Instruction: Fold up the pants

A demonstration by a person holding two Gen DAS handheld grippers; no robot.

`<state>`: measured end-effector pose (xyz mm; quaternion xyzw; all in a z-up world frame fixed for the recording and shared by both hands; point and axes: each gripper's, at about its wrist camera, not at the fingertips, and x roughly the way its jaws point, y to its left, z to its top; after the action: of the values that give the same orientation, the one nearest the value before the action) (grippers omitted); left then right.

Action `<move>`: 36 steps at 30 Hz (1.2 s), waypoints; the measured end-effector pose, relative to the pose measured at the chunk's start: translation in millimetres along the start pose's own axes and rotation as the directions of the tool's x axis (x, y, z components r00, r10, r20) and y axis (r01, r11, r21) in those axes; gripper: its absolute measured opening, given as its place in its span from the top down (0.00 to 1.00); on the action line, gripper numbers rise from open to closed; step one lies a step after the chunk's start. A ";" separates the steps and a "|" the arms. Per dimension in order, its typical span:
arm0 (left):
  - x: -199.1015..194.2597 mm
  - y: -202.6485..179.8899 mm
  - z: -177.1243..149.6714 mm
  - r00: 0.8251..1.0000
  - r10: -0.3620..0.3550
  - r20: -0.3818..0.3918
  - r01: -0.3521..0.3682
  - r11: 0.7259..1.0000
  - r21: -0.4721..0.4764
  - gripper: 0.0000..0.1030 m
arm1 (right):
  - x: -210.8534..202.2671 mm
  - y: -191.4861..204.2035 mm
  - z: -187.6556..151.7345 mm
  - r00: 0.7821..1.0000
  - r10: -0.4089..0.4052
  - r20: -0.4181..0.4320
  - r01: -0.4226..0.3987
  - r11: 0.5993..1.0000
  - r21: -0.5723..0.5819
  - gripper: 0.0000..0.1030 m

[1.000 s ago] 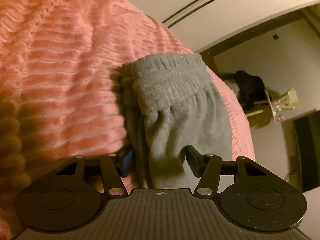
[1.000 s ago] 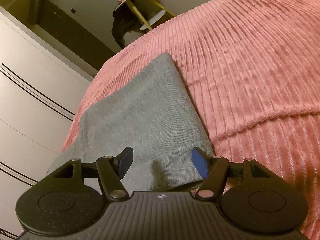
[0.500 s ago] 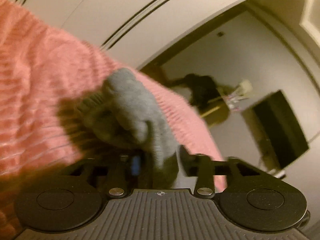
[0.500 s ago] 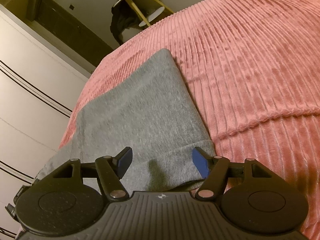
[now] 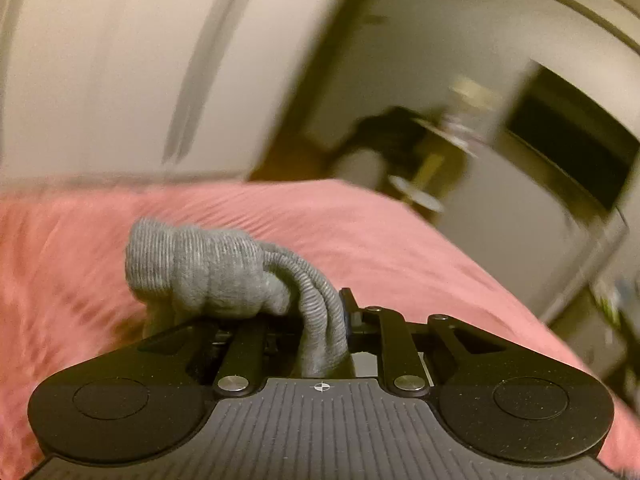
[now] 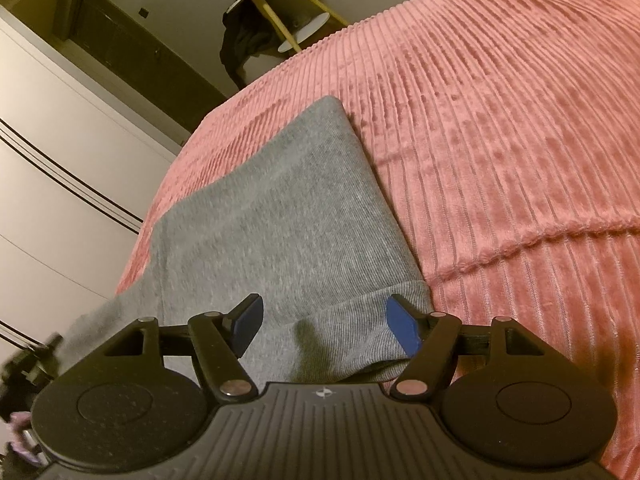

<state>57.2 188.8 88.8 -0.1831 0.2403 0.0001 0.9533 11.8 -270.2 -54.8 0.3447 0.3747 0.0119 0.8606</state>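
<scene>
- The left gripper (image 5: 320,316) is clamped on a bunched grey waistband of the pants (image 5: 200,272); the ribbed cloth is squeezed between its two fingers and bulges out ahead of them in a thick wad.
- That wad is lifted above a pink ribbed bed (image 5: 400,240). The left wrist view is blurred, so finer detail is lost.
- Behind the bed in that view stand a pale wardrobe (image 5: 120,60) and a small round stand (image 5: 432,152) with a dark shape (image 5: 384,128) beside it, too smeared to identify.
- The right gripper (image 6: 324,322) is spread wide, its blue pads (image 6: 402,326) well apart and holding nothing.
- It hovers just over the near end of the pants (image 6: 280,220), where the cuff edge folds back on itself between the two pads. I cannot tell whether the pads touch the cloth.
- In the right wrist view the pants lie flat as a grey slab on the bed (image 6: 520,140), near its left edge, running away from the gripper toward a far corner.
- At the lower left of that view the grey cloth trails off toward a blurred dark object (image 6: 28,364).
- The wardrobe (image 6: 60,180) lies to the left of the bed, and the stand (image 6: 280,12) is beyond the bed's far edge.
</scene>
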 end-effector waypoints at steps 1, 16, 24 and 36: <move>-5.8 -26.3 1.4 1.000 -0.024 0.005 0.024 0.997 0.070 0.82 | -0.4 -1.0 -0.1 1.000 0.004 0.002 -0.004 1.000 0.006 0.33; 25.1 -279.9 -157.3 0.948 -0.027 -0.317 0.271 0.588 0.762 0.57 | -16.2 -17.4 -1.9 0.996 0.077 0.050 -0.082 0.992 0.100 0.33; -10.4 -276.4 -184.0 0.968 -0.014 -0.249 0.230 0.436 0.870 0.11 | -17.8 -18.1 -1.9 0.994 0.097 0.059 -0.103 0.989 0.102 0.32; -66.7 -244.8 -142.7 0.949 -0.203 -0.242 0.316 0.618 0.720 0.05 | -37.9 -0.6 -4.8 0.990 -0.004 0.142 0.000 1.000 0.028 0.29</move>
<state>-45.6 -83.5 88.1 0.1940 0.2543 -0.2493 0.9141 -18.7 -278.4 -33.3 0.3564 0.3130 -0.0189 0.8801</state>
